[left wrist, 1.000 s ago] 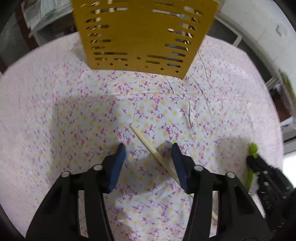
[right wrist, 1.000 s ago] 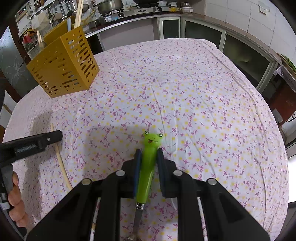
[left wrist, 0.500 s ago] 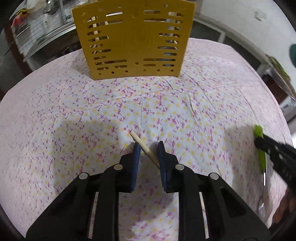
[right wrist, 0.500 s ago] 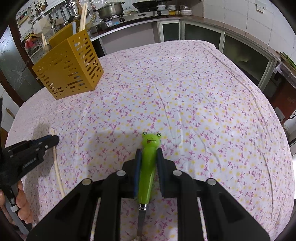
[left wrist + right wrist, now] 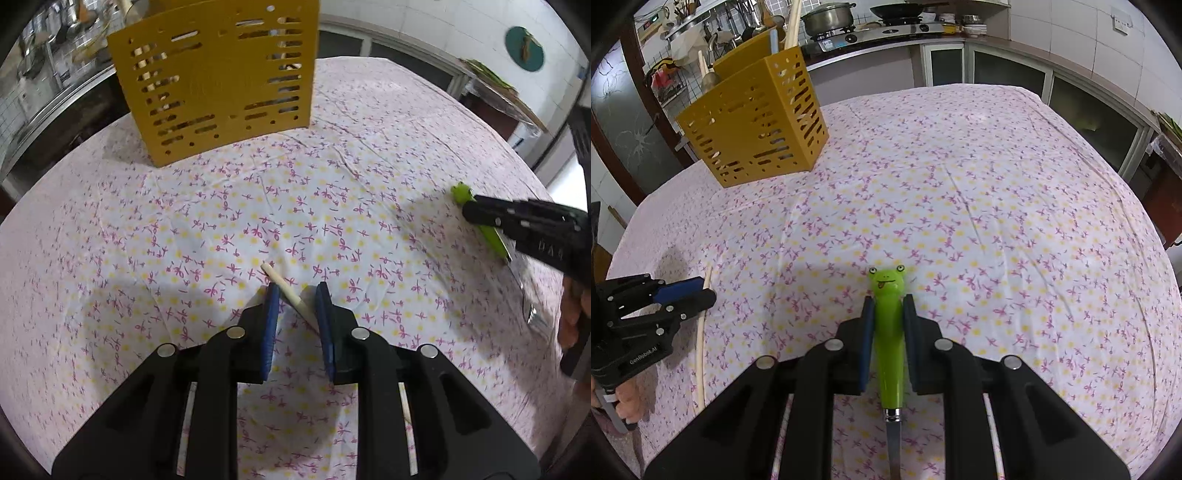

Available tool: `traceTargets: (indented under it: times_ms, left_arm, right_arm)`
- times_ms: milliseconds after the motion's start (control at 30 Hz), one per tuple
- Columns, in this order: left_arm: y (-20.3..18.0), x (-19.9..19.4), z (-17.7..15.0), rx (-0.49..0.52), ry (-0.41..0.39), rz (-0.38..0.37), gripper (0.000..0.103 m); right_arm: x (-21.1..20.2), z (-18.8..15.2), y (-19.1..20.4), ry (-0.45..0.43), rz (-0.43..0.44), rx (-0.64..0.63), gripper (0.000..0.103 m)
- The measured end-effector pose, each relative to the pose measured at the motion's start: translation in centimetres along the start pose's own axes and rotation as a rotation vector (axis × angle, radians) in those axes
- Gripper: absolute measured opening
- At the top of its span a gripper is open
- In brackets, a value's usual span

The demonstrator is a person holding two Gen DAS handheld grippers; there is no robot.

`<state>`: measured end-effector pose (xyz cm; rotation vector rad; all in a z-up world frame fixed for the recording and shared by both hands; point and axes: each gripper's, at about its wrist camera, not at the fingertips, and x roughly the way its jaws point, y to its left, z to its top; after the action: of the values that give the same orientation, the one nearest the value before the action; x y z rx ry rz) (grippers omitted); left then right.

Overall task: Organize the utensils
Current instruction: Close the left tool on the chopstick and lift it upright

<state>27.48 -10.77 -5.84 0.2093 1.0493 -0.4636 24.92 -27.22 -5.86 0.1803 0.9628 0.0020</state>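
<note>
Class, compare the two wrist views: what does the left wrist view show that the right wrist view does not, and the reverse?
Only the left wrist view shows the fork's tines and a round green wall plaque. Only the right shows the frog face on the fork's handle and the stove with a pot. Both show the yellow slotted utensil holder, the chopstick and the floral tablecloth.

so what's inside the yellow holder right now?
The yellow holder has pale stick-like handles and a rounded wooden-looking utensil end poking above its rim. Its slotted walls hide their lower parts and anything shorter.
</note>
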Motion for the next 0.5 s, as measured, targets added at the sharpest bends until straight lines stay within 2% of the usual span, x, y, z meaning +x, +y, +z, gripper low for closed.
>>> traceTargets:
  times_ms: [333,400,500]
  left_arm:
    - [-3.4,2.1,2.9,-0.176,0.113,0.194,0.019]
    - [-3.6,2.3,3.1,-0.208,0.109,0.206,0.017]
    - [-4.3,2.7,3.3,-0.201,0.064,0.214,0.010]
  right_arm:
    - [-0.2,-0.2,0.0,0.000,-0.001,0.013,0.016]
    - [-0.2,-0.3,-0.1,-0.003,0.006,0.019,0.016]
    - [-0.4,-0.5,-0.3,-0.014,0.017,0.026,0.016]
